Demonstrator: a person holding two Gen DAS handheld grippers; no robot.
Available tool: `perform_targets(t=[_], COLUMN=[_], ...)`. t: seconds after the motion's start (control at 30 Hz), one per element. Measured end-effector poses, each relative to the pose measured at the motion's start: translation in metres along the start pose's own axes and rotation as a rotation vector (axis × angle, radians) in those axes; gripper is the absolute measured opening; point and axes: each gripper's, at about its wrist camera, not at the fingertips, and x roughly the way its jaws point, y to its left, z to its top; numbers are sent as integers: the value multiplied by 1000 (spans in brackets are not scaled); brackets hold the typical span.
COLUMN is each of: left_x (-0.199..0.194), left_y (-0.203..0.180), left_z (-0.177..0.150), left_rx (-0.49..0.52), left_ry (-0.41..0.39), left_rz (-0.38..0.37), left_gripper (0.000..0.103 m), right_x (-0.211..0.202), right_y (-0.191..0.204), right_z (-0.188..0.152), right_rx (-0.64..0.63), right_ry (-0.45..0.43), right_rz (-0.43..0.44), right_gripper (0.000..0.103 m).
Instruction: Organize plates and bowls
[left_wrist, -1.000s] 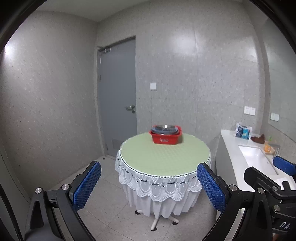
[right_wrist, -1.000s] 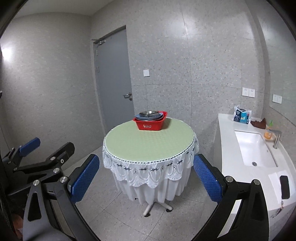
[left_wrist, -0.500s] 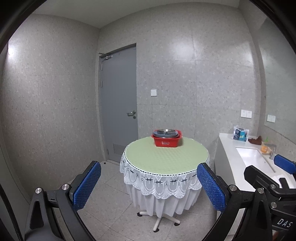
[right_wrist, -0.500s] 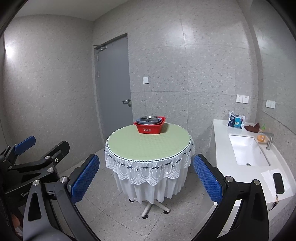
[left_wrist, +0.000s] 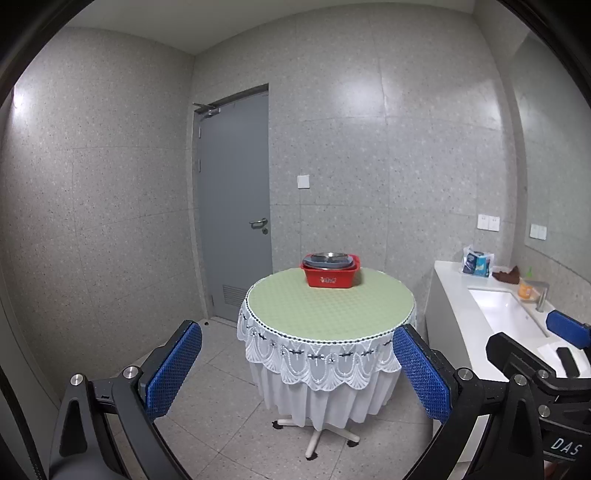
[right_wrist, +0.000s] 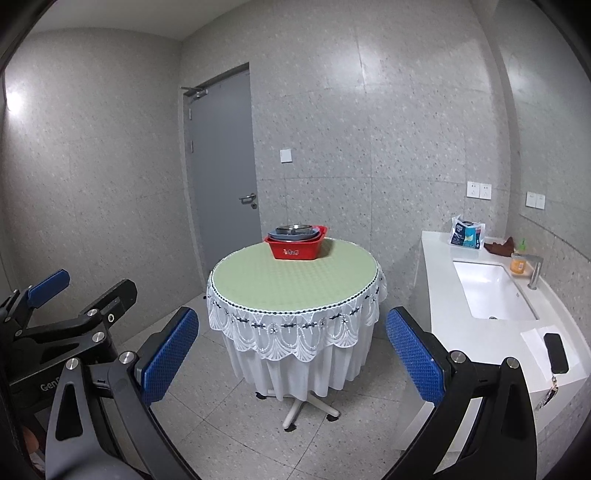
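Observation:
A red basin (left_wrist: 330, 277) stands at the far edge of a round table (left_wrist: 328, 310) with a green top and white lace skirt. It holds stacked grey plates and a metal bowl (left_wrist: 328, 258). The basin also shows in the right wrist view (right_wrist: 295, 249). My left gripper (left_wrist: 297, 369) is open and empty, well short of the table. My right gripper (right_wrist: 291, 354) is open and empty, also short of the table. The left gripper's body shows at the left of the right wrist view (right_wrist: 66, 325).
A white counter (right_wrist: 495, 332) with a sink (right_wrist: 491, 291) runs along the right wall, with a tissue pack (right_wrist: 466, 236), an orange bottle (right_wrist: 518, 263) and a phone (right_wrist: 556, 352). A grey door (left_wrist: 236, 206) is behind the table. The floor is tiled.
Both views have tilted upward and drawn back a little, so the table sits lower and smaller. Both grippers stay open.

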Motion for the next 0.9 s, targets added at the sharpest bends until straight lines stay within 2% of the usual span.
perform_targets(t=[0.9], left_x=[30], left_y=[-11], left_z=[-8], left_rx=[7], left_ry=[-6], left_rz=[-2], left_gripper=[102], right_x=[10], right_y=[-6], right_z=[0], right_rx=[-10], right_ry=[15], right_rz=[5], right_gripper=[103])
